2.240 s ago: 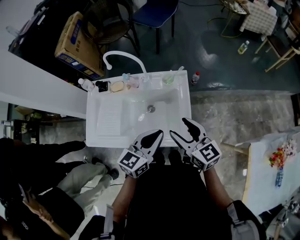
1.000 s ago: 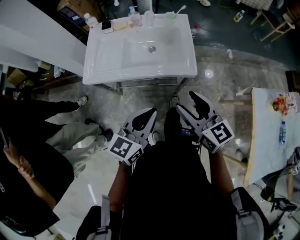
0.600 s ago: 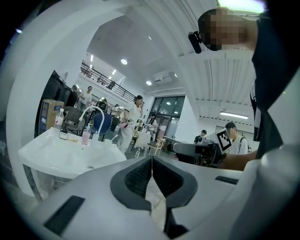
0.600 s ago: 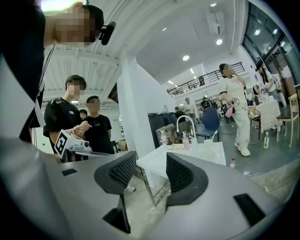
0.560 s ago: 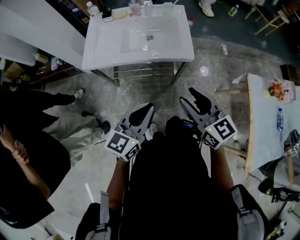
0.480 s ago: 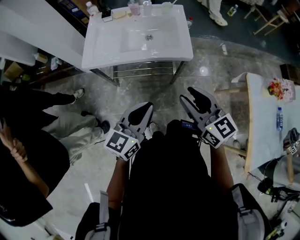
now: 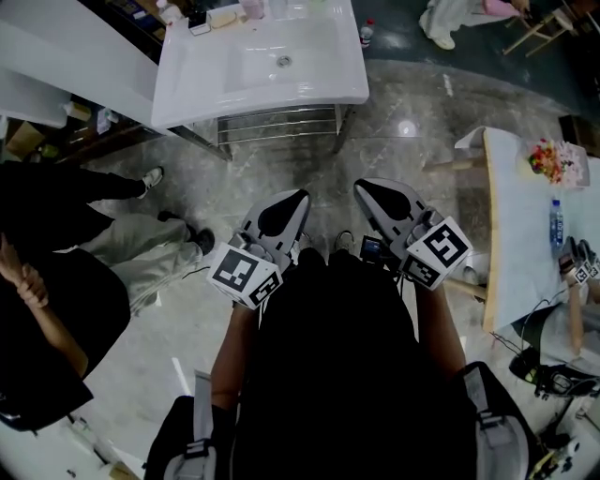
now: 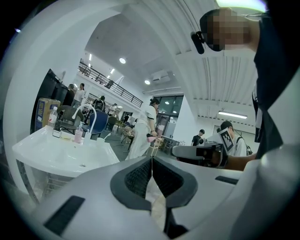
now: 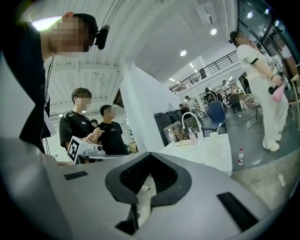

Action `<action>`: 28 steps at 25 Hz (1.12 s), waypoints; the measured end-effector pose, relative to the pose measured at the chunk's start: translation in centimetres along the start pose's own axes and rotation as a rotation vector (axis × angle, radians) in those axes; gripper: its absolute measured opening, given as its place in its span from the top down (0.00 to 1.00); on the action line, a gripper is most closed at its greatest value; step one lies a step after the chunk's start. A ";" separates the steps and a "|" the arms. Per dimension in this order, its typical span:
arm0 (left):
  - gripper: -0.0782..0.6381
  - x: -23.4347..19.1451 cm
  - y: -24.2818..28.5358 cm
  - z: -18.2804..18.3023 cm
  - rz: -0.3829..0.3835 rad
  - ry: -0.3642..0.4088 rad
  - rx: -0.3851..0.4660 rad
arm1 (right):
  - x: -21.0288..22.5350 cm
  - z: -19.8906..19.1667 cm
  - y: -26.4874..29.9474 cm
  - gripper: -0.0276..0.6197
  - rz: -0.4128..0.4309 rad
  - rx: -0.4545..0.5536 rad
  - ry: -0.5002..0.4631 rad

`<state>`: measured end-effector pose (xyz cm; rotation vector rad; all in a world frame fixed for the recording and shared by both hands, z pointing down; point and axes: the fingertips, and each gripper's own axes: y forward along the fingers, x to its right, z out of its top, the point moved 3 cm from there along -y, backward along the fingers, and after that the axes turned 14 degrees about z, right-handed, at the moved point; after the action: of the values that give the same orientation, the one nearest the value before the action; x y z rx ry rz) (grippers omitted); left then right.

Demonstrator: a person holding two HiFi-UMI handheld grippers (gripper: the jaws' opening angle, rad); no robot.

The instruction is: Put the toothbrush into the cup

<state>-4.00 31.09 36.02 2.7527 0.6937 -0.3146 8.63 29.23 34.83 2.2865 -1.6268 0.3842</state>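
Observation:
The white sink (image 7: 253, 66) lies at the top of the head view, well away from both grippers. In the left gripper view a small pale cup (image 8: 100, 140) stands at the sink's back edge by the tap, with a thin handle that looks like the toothbrush sticking out of it. The right gripper view shows the cup (image 9: 213, 134) as a tiny shape. My left gripper (image 7: 291, 202) and right gripper (image 7: 370, 187) hover side by side over the stone floor in front of the person's body. Both are shut with nothing between the jaws.
Bottles and a soap bar (image 7: 225, 17) line the sink's back edge by the curved tap (image 8: 89, 117). Bystanders' legs (image 7: 122, 244) are at the left. A table (image 7: 525, 225) stands at the right. A small bottle (image 7: 367, 33) sits on the floor beside the sink.
The person has stepped back from the sink, which slid to the top of the head view. The right gripper's jaws went from open to shut. The left stayed shut.

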 end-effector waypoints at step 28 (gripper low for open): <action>0.87 2.5 -0.9 -0.7 -0.012 0.018 -0.019 | -0.4 -0.3 -1.9 0.94 -0.025 0.007 -0.010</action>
<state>-2.20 33.18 35.77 2.7373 0.7147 -0.2840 10.25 30.28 34.72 2.3154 -1.6025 0.3731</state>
